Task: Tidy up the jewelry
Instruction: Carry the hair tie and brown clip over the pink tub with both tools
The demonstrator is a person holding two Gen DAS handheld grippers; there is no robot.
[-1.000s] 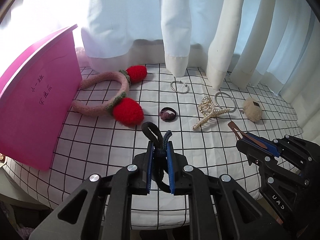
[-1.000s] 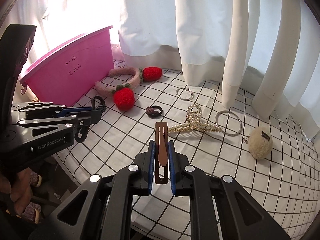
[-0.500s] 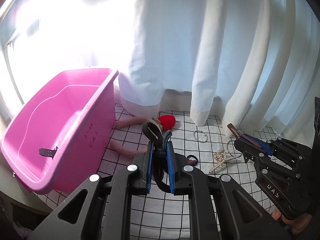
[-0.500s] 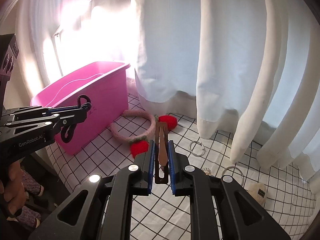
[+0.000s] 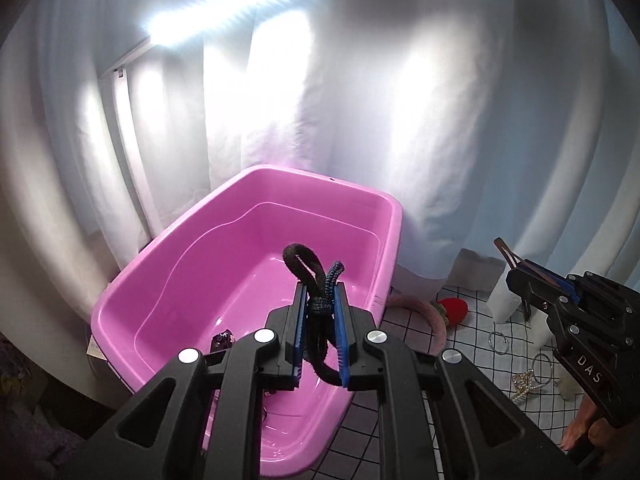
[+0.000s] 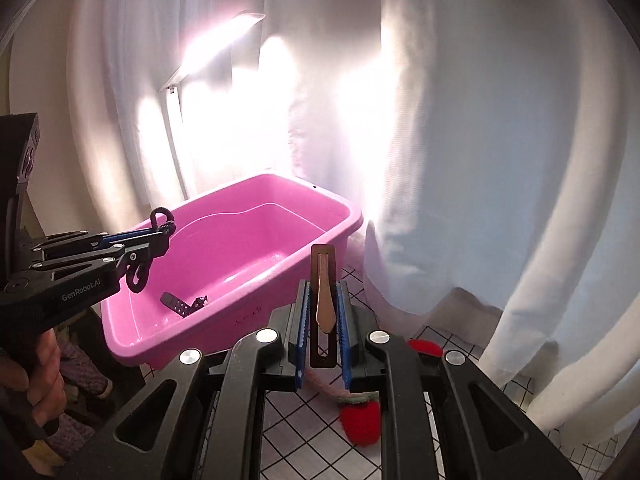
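Note:
My left gripper (image 5: 319, 304) is shut on a dark knotted hair tie (image 5: 316, 300) and holds it above the open pink bin (image 5: 256, 264). It also shows in the right wrist view (image 6: 154, 236), over the bin's left part. My right gripper (image 6: 322, 312) is shut on a brown snap hair clip (image 6: 322, 292), to the right of the bin (image 6: 240, 240) and above the checked cloth. It shows in the left wrist view (image 5: 516, 268) too. A dark clip (image 6: 176, 304) lies on the bin floor.
On the checked cloth (image 5: 472, 344) lie a pink headband with red pompoms (image 5: 452, 308), metal rings (image 5: 498, 342) and a pearl claw clip (image 5: 524, 384). White curtains (image 6: 460, 160) hang close behind. A person's hand (image 6: 28, 380) holds the left gripper.
Both grippers have risen and swung left toward the bin. The left one with the hair tie is now over the bin's inside. The right one with the clip has come closer to the bin's right side.

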